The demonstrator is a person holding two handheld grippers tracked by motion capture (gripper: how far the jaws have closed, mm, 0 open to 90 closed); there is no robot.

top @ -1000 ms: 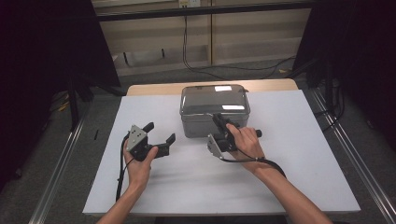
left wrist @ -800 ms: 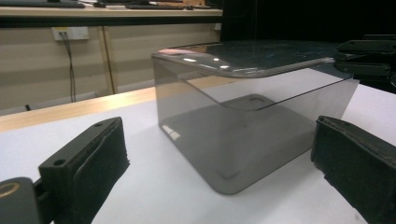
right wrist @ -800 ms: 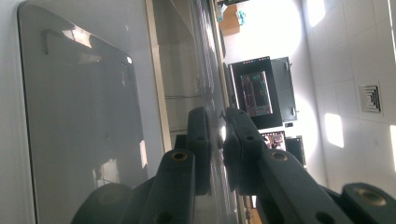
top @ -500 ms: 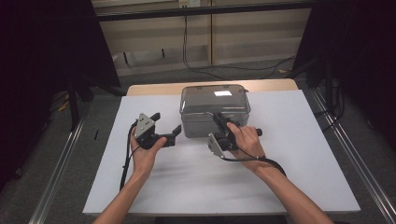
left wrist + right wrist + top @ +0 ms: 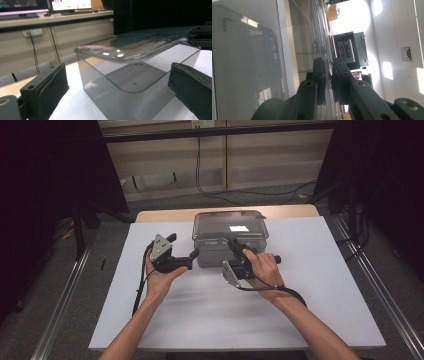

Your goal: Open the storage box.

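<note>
A smoky see-through plastic box (image 5: 230, 232) with a clear lid (image 5: 130, 47) stands at the back middle of the white table (image 5: 300, 320). My right gripper (image 5: 233, 243) is at the box's front edge; in the right gripper view its jaws (image 5: 330, 72) are shut on the lid's thin rim, with the box wall (image 5: 244, 62) to one side. My left gripper (image 5: 184, 245) is open by the box's front left corner. In the left gripper view its pads (image 5: 50, 87) stand wide on either side of that corner (image 5: 117, 87) without touching it. The right gripper's jaws (image 5: 200, 37) show there at the lid's edge.
Metal rails (image 5: 65, 295) run along both sides of the table. Past the far edge are a low wall, a hanging cable (image 5: 197, 165) and dark curtains. A black cable (image 5: 142, 280) trails from the left gripper along the forearm.
My left gripper has moved forward and to the right, up to the box's front left corner, still open. The right gripper has stayed at the lid's front edge.
</note>
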